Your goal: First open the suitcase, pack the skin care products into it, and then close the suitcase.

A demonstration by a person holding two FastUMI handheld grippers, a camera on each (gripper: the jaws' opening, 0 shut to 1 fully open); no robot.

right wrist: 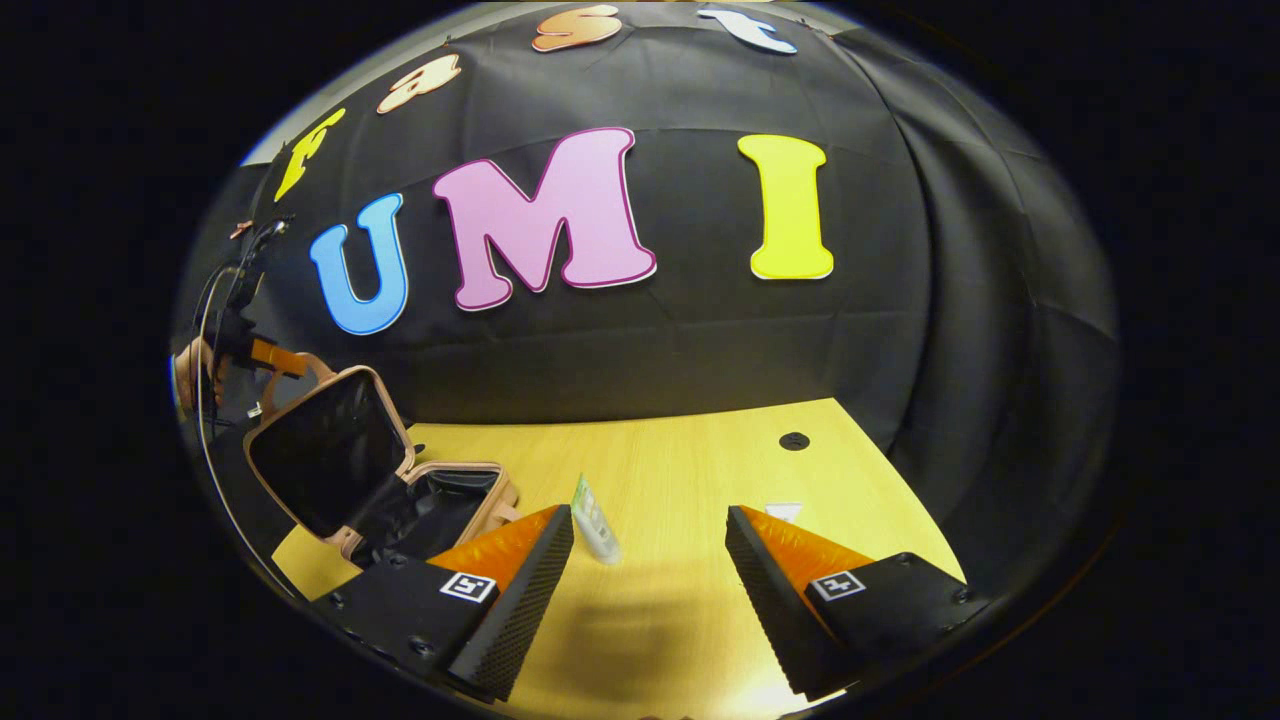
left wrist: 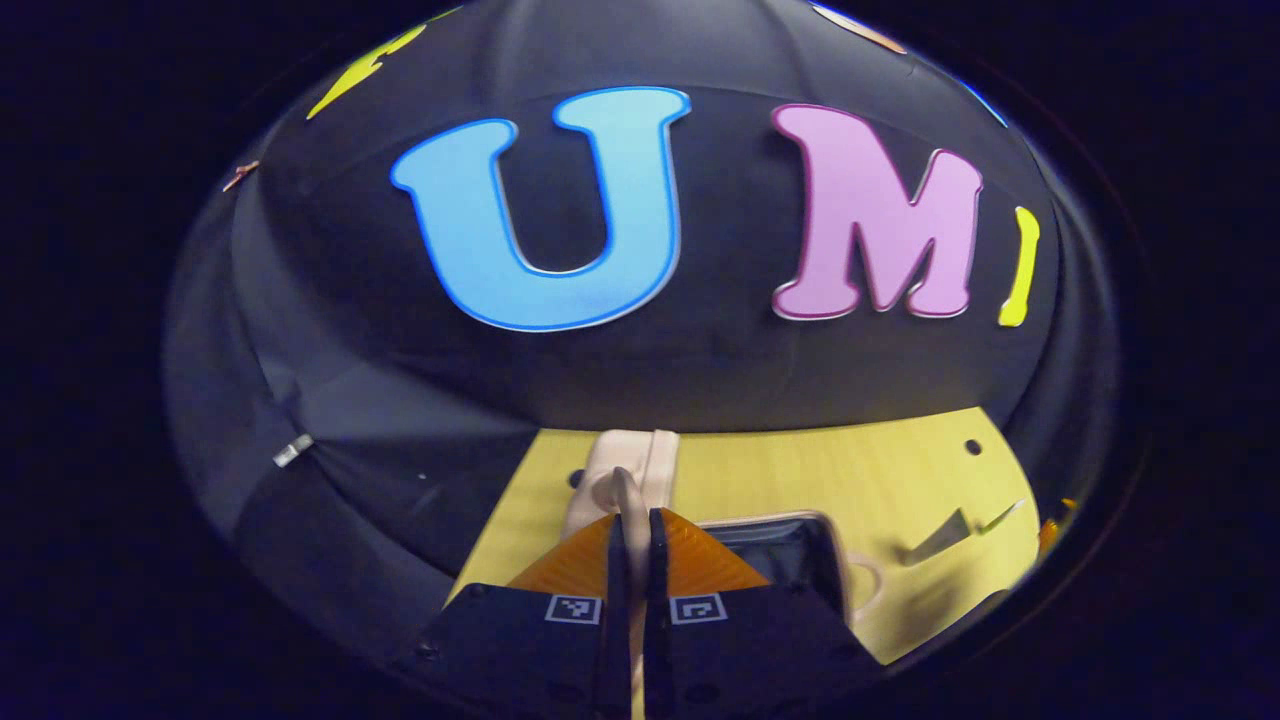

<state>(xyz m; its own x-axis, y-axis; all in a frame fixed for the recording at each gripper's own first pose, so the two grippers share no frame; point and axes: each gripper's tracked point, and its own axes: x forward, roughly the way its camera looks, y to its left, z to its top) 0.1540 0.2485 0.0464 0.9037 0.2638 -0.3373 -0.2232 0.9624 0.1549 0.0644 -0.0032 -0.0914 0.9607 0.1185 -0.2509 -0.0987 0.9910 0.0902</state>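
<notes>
Left gripper (left wrist: 632, 545) clamped on suitcase (right wrist: 330, 455) lid, right gripper (right wrist: 648, 560) apart, tube (right wrist: 596, 525) between fingers

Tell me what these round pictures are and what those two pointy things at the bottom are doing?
Those pointy things are the fingers of two hand-held grabbers. A person holds one in each hand, and a small camera rides on each, so each round picture looks along one grabber.

In the left gripper view, the left gripper has its fingers pinched together on the edge of the suitcase lid, holding it up. In the right gripper view you see that same suitcase from the side, standing open on the yellow table, with a hand and grabber at the top of the lid.

The right gripper is wide open and holds nothing. Between its fingers, on the table, lies a small skin care tube, waiting to be packed.
</notes>
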